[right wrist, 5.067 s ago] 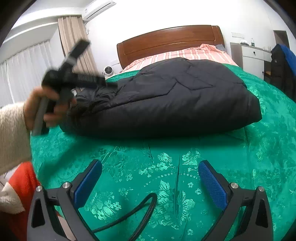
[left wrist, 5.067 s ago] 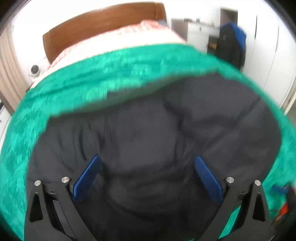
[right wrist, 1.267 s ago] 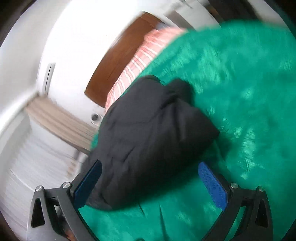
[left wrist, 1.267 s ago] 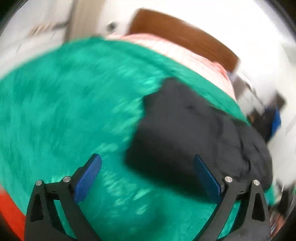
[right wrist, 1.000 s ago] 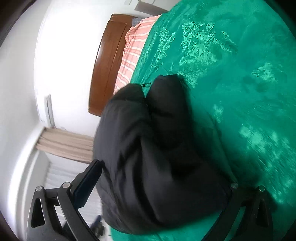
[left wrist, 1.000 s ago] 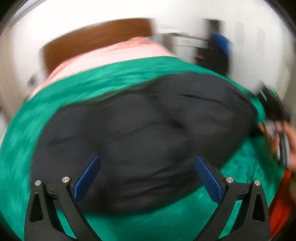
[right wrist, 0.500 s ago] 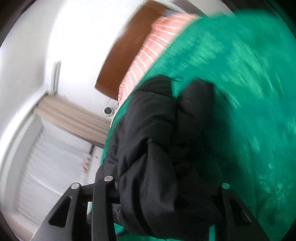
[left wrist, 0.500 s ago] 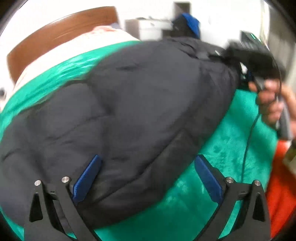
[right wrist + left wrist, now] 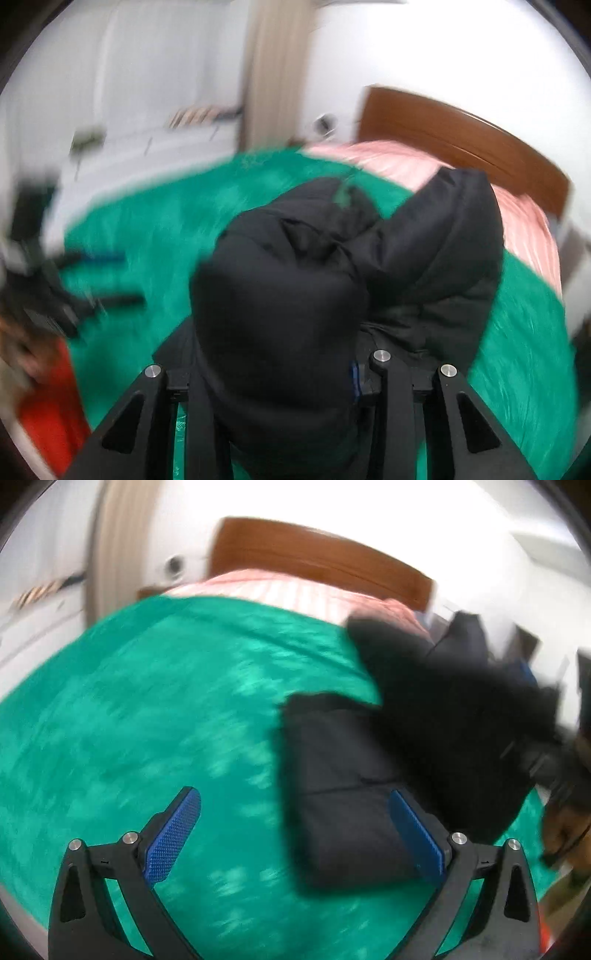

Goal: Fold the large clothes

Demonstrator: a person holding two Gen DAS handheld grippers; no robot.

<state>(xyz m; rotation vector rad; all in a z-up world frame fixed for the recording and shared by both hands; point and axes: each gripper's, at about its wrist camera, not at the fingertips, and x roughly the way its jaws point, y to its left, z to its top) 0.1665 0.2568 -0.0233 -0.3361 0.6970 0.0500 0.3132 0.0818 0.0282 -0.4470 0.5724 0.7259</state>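
Observation:
A black puffy jacket (image 9: pixel 424 720) lies bunched on the right half of the green bedspread (image 9: pixel 147 720). My left gripper (image 9: pixel 295 812) stands open low over the bed, its right pad beside the jacket's near flap, pressing nothing. My right gripper (image 9: pixel 273 384) is shut on a thick fold of the jacket (image 9: pixel 280 295), which bulges up between the fingers and hides most of them. In the left wrist view, the right gripper (image 9: pixel 554 771) and its hand are a blur at the jacket's far right edge. In the right wrist view, the left gripper (image 9: pixel 55 295) is a blurred shape at the far left.
A brown wooden headboard (image 9: pixel 314 557) and pink striped bedding (image 9: pixel 280 590) close off the bed's far end. Beige curtains (image 9: pixel 273 74) hang on the white wall behind. A red cloth (image 9: pixel 48 413) shows beside the bed's near left corner. Green bedspread stretches left of the jacket.
My right gripper closed on the jacket's edge, rolled and lifted it. My left gripper swung off the jacket's top, so green bedspread now fills its view, jacket at the right.

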